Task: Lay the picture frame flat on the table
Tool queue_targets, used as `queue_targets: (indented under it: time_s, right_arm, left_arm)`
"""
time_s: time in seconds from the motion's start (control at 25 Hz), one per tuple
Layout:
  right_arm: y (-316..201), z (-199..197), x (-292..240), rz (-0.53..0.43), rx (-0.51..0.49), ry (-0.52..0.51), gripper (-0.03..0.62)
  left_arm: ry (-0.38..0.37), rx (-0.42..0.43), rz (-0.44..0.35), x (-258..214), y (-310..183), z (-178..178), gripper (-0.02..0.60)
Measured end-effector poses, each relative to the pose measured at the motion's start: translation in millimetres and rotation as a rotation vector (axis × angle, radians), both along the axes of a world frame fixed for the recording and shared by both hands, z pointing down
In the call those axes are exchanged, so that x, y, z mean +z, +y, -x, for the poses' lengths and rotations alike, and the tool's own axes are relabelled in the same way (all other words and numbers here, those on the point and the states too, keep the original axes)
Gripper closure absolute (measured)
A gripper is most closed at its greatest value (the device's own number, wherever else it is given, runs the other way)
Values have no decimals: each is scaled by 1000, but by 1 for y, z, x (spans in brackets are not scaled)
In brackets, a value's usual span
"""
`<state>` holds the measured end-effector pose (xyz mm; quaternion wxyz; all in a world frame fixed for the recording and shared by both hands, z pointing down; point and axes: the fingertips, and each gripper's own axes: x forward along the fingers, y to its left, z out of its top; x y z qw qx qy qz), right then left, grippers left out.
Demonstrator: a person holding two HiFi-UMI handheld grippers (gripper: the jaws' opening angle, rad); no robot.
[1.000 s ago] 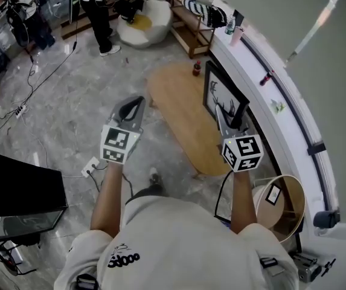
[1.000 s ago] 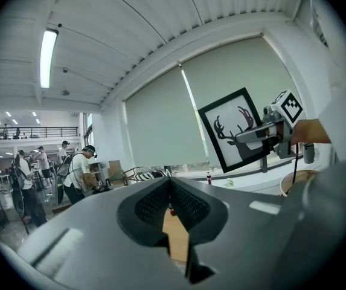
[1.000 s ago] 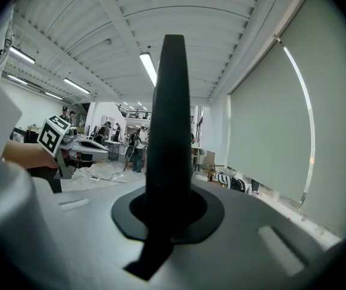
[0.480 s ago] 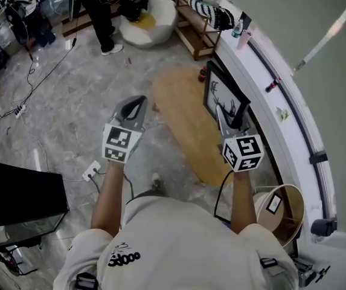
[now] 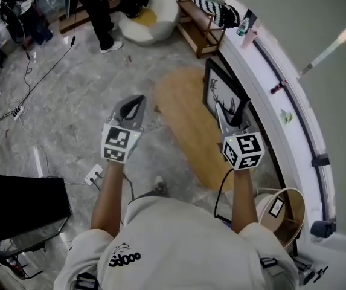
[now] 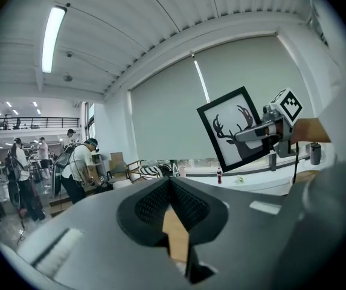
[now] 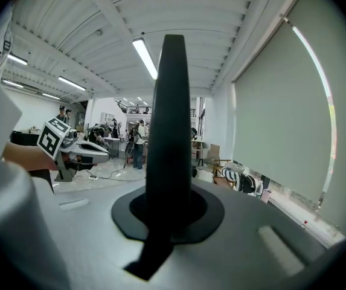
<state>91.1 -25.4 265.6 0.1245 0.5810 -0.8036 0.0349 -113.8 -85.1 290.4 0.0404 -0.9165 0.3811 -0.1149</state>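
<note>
The picture frame is black with a deer silhouette. It stands upright and tilted over the far right side of the oval wooden table. My right gripper is shut on its lower edge. In the right gripper view the frame shows edge-on as a dark bar rising from between the jaws. In the left gripper view the frame hangs in the air at the right gripper. My left gripper is over the floor left of the table, shut and holding nothing.
A white window ledge curves along the right, close behind the frame. A round wooden basket sits beside my right arm. A black monitor is low on the left. A person, a white beanbag and a wooden rack stand far off.
Both grippers keep their places and the frame stays upright in the right one. Only the head view has drifted a little, shifting the floor and table in the picture.
</note>
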Motion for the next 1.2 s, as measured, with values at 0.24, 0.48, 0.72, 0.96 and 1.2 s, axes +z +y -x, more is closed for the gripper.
queue_targets:
  time_s: [0.24,0.48,0.72,0.96,1.2]
  right_arm:
    - [-31,4,14,29,23,0,580]
    - [-43,5,26,50,58,-14,580]
    - [-44,1,38,76,76,-28,580]
    - [-52,-8,54,102,82,-37,580]
    - [-80,-16,72,133,73,-44,580]
  left_arm:
    - [0,20,22,15,-35,3,572]
    - [0,39,28,28,-51,5,572]
    - [-6,63,50,37,-56,-4,572]
    - [-20,67,64,46,-61,-13,572]
    - [-34,65,74,56,-85,-22,572]
